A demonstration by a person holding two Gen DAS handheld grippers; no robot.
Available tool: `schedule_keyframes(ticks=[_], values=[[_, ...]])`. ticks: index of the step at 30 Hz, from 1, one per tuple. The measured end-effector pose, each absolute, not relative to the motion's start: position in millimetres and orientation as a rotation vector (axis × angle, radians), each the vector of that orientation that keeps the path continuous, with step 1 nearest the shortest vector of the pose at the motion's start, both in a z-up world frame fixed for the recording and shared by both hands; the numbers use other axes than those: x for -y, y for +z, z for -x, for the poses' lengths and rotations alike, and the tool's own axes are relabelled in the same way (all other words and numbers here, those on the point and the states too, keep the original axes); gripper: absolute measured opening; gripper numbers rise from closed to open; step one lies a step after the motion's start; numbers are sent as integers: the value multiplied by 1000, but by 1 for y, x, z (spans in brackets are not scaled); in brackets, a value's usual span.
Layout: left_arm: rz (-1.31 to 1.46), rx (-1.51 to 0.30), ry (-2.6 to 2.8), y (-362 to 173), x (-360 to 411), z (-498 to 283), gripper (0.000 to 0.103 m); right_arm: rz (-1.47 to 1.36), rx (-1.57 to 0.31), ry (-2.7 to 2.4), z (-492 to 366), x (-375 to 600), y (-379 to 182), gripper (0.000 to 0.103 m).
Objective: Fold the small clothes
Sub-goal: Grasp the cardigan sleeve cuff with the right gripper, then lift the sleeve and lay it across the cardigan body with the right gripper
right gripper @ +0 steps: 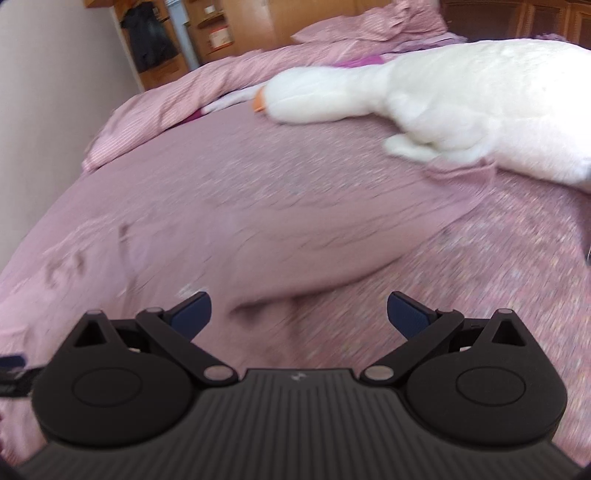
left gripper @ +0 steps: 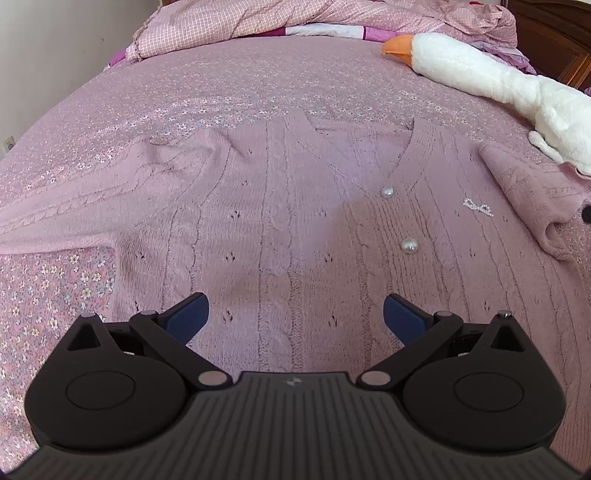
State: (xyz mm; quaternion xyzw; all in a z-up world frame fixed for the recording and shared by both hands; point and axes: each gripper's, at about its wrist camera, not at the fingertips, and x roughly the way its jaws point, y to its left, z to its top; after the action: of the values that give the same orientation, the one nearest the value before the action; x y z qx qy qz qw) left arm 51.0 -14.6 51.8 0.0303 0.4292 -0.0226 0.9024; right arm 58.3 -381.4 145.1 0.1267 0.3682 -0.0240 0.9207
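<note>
Pink cable-knit cardigan [left gripper: 288, 206], pearl-white buttons [left gripper: 409, 245]. Pink bedspread [left gripper: 236, 85], small white flower print. Pink checked quilt [left gripper: 295, 16]. White plush goose [left gripper: 480, 77], orange beak [left gripper: 397, 46]. Black grippers, dark blue pads [left gripper: 188, 317].

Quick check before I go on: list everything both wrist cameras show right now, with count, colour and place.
cardigan: one, pink cable knit, spread flat on the bed, one sleeve stretched out to the left, the other bunched at the right
pearl buttons: two showing, white, down the cardigan front
bow brooch: one, pearly white, right of the buttons
bedspread: one, pink floral, under the cardigan
quilt: one, pink checked, heaped at the far end of the bed
goose plush: one, white with orange beak, far right, beside the bunched sleeve
wooden shelving: brown, beyond the bed; contents blurred
left gripper: black with blue pads, open over the cardigan's body
right gripper: same, open, empty; view blurred
</note>
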Motion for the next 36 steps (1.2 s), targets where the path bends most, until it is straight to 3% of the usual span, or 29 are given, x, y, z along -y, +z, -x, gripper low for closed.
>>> schedule_keyframes(ticks=[16, 18, 20, 21, 23, 36], values=[[-111, -934, -12, 49, 26, -77, 103, -359, -698, -272, -151, 484, 85, 103], [-116, -936, -4, 49, 26, -79, 103, -344, -686, -287, -158, 489, 82, 94], [-120, -935, 4, 49, 26, -79, 103, -320, -676, -320, -162, 491, 82, 62], [-119, -934, 7, 50, 26, -78, 103, -320, -672, -327, -162, 493, 82, 54], [-116, -933, 6, 51, 26, -78, 103, -360, -659, -301, -159, 500, 86, 21], [-112, -887, -19, 66, 24, -63, 103, -358, -485, -146, -113, 475, 170, 16]])
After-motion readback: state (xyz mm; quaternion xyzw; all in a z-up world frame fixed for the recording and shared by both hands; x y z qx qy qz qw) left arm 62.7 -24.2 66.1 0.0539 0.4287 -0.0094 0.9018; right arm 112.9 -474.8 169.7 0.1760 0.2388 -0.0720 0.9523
